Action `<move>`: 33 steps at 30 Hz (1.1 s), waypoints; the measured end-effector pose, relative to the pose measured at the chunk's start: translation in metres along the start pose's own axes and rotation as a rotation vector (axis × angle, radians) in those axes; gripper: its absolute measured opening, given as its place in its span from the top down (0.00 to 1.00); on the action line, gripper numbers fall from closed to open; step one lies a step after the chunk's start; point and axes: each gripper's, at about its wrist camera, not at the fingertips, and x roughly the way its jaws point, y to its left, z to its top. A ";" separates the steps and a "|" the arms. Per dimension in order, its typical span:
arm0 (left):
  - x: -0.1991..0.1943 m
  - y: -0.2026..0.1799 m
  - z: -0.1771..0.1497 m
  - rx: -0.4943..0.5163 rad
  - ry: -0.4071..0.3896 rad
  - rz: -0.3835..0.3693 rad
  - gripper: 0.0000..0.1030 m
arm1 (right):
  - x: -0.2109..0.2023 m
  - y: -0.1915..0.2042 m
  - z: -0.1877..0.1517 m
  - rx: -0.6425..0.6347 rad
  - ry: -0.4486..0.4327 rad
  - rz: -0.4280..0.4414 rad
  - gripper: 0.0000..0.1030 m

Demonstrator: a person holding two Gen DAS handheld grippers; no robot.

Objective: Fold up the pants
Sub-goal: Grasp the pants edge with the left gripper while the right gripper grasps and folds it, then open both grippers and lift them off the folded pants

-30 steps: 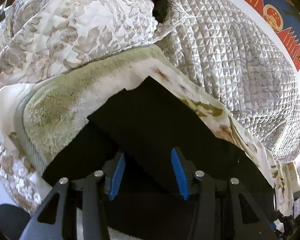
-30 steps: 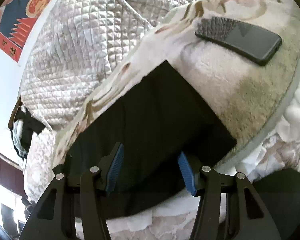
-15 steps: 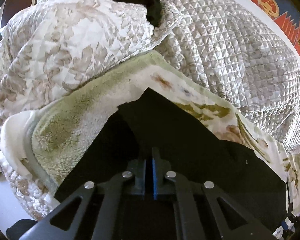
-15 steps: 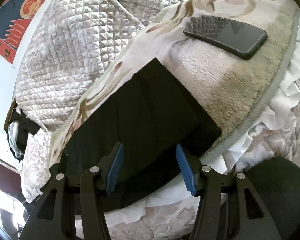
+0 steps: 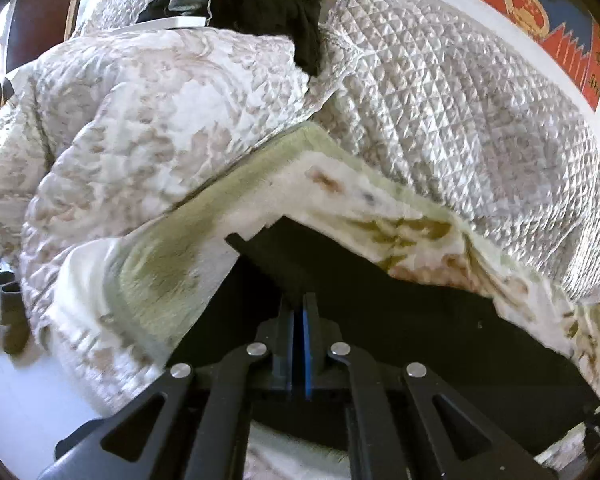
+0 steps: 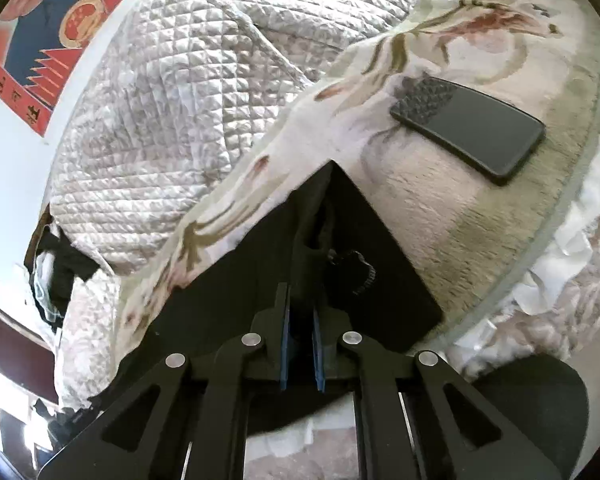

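Black pants (image 5: 400, 312) lie folded flat on a fuzzy floral blanket (image 5: 168, 264) on the bed. My left gripper (image 5: 299, 320) is shut on the near edge of the pants, its blue pads pressed together. In the right wrist view the same pants (image 6: 228, 292) reach toward the bed edge. My right gripper (image 6: 300, 320) is shut on a bunched ridge of the pants fabric, which rises between the pads.
A black phone (image 6: 472, 128) lies on the blanket beyond the pants. A quilted silver comforter (image 5: 460, 100) and a floral quilt (image 5: 160, 112) are piled behind. Dark clothes (image 5: 268, 4) lie at the head. A dark round object (image 6: 540, 400) sits below the bed edge.
Both grippers were open over the pants a second ago. The left one closed on the fabric first, then the right one closed and pinched up a ridge.
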 end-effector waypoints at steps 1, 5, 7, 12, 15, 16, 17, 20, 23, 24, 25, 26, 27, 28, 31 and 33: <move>0.003 0.003 -0.006 0.003 0.019 0.017 0.95 | 0.004 -0.008 -0.003 0.003 0.014 -0.040 0.92; 0.016 0.012 -0.030 -0.009 0.101 0.053 0.96 | 0.020 -0.029 -0.013 0.054 0.079 -0.084 0.92; 0.011 0.013 -0.030 -0.018 0.092 0.049 0.95 | 0.015 -0.021 -0.011 0.026 0.065 -0.087 0.92; 0.002 0.007 -0.029 0.018 0.064 0.060 0.95 | 0.003 -0.013 -0.006 -0.016 0.036 -0.092 0.92; 0.010 0.011 -0.037 0.000 0.098 0.076 0.95 | 0.015 -0.025 -0.014 0.003 0.066 -0.127 0.92; 0.011 0.011 -0.038 -0.002 0.101 0.076 0.95 | 0.016 -0.026 -0.016 0.005 0.066 -0.130 0.92; 0.010 0.010 -0.038 0.008 0.100 0.076 0.95 | 0.016 -0.025 -0.016 0.000 0.061 -0.132 0.92; 0.007 0.009 -0.036 0.021 0.092 0.079 0.93 | 0.014 -0.021 -0.013 -0.024 0.070 -0.146 0.84; -0.003 0.011 -0.031 0.008 0.042 0.140 0.91 | -0.002 -0.015 -0.008 -0.045 0.005 -0.238 0.77; -0.008 0.012 -0.028 0.004 0.017 0.178 0.89 | -0.011 -0.012 -0.005 -0.065 -0.040 -0.280 0.77; -0.013 0.013 -0.026 0.002 -0.007 0.217 0.88 | -0.016 -0.010 -0.004 -0.079 -0.066 -0.303 0.77; -0.017 0.013 -0.023 -0.001 -0.031 0.242 0.85 | -0.022 -0.005 -0.001 -0.106 -0.102 -0.333 0.77; -0.020 0.011 -0.019 -0.003 -0.055 0.245 0.80 | -0.026 0.000 0.000 -0.131 -0.126 -0.338 0.76; -0.022 0.009 -0.017 0.002 -0.069 0.230 0.77 | -0.028 0.009 0.001 -0.173 -0.146 -0.323 0.74; -0.019 -0.007 -0.016 0.044 -0.071 0.127 0.72 | -0.014 0.035 -0.006 -0.322 -0.109 -0.271 0.73; -0.007 -0.020 -0.020 0.079 -0.029 0.053 0.71 | 0.002 0.047 -0.018 -0.396 -0.059 -0.229 0.73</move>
